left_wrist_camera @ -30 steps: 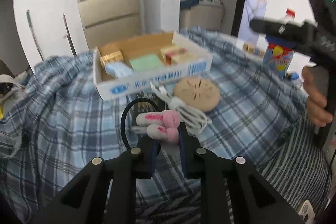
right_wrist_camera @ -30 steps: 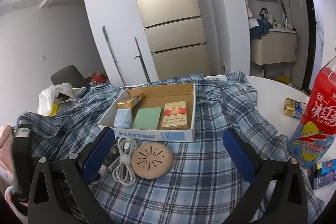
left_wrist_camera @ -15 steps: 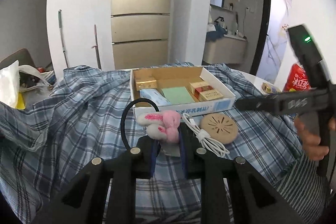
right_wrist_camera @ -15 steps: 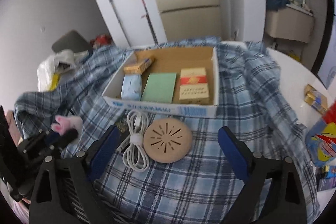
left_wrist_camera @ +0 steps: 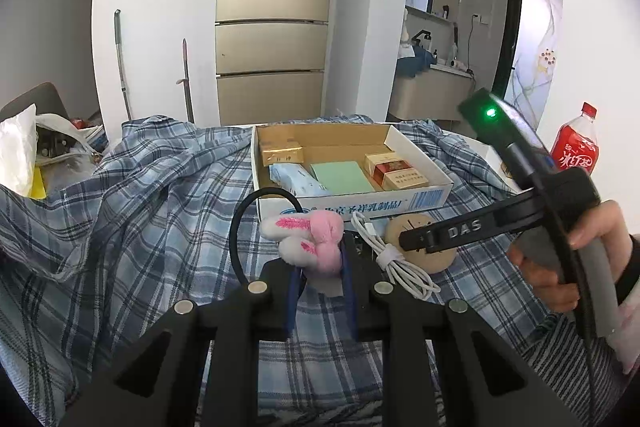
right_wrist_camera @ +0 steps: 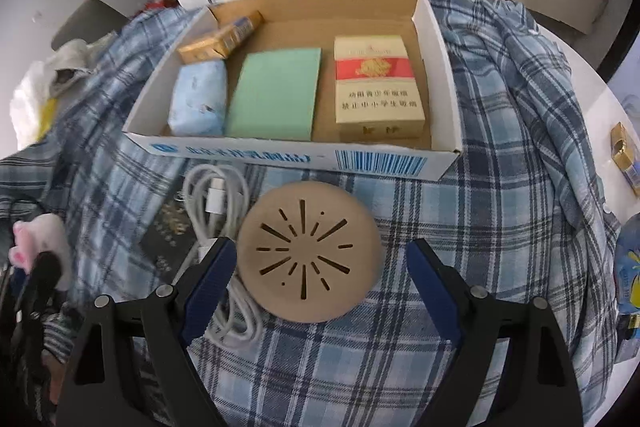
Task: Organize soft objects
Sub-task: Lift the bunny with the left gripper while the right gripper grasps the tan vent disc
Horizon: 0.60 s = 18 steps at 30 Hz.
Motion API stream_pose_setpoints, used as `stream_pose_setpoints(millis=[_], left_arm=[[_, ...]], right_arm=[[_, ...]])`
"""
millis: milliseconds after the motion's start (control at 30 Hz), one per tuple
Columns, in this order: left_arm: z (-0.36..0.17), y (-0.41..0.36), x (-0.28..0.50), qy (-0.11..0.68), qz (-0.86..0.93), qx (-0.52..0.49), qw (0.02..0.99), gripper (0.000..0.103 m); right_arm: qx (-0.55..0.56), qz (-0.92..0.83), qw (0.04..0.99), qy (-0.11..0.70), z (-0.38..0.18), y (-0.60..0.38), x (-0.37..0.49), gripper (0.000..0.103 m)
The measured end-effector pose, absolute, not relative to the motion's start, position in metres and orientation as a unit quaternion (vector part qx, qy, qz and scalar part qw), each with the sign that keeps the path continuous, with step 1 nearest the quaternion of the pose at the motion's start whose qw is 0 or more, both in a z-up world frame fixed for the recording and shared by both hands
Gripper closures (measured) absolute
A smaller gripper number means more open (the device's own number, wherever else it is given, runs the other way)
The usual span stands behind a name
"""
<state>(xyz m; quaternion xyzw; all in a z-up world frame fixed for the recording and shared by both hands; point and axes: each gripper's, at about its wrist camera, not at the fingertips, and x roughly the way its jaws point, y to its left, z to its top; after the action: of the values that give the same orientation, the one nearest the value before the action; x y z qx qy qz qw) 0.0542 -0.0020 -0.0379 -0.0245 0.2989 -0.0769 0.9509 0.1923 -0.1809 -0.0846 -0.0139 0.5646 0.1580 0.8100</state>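
Note:
My left gripper (left_wrist_camera: 320,259) is shut on a pink and white plush bunny (left_wrist_camera: 312,239) with a black loop, held above the plaid cloth in front of the cardboard box (left_wrist_camera: 416,203). The bunny also shows at the left edge of the right wrist view (right_wrist_camera: 36,239). My right gripper (right_wrist_camera: 320,267) is open, its jaws on either side of a round tan pad with slits (right_wrist_camera: 310,255) lying on the cloth. The box (right_wrist_camera: 436,39) holds a blue soft pack (right_wrist_camera: 198,99), a green pad (right_wrist_camera: 276,93) and cigarette packs (right_wrist_camera: 378,91).
A coiled white cable (right_wrist_camera: 218,211) lies just left of the tan pad. A blue plaid cloth (right_wrist_camera: 520,147) covers the table. A red drink bottle (left_wrist_camera: 574,147) stands at the right. A small gold box (right_wrist_camera: 624,155) lies at the table's right edge.
My right gripper has moved forward and down until its jaws straddle the tan pad. My left gripper has lifted and swung left, still holding the bunny.

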Motion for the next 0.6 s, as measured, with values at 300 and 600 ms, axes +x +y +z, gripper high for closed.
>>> stream_pose_setpoints(millis=[300, 600], left_arm=[[-0.04, -0.006, 0.054, 0.302, -0.08, -0.019, 0.95, 0.083], [-0.04, -0.005, 0.055, 0.302, -0.08, -0.02, 0.95, 0.083]], right_arm=[[-0.035, 0.147, 0.798, 0.583, -0.096, -0.165, 0.202, 0.015], [-0.053, 0.155, 0.799, 0.578, -0.096, -0.158, 0.201, 0.02]])
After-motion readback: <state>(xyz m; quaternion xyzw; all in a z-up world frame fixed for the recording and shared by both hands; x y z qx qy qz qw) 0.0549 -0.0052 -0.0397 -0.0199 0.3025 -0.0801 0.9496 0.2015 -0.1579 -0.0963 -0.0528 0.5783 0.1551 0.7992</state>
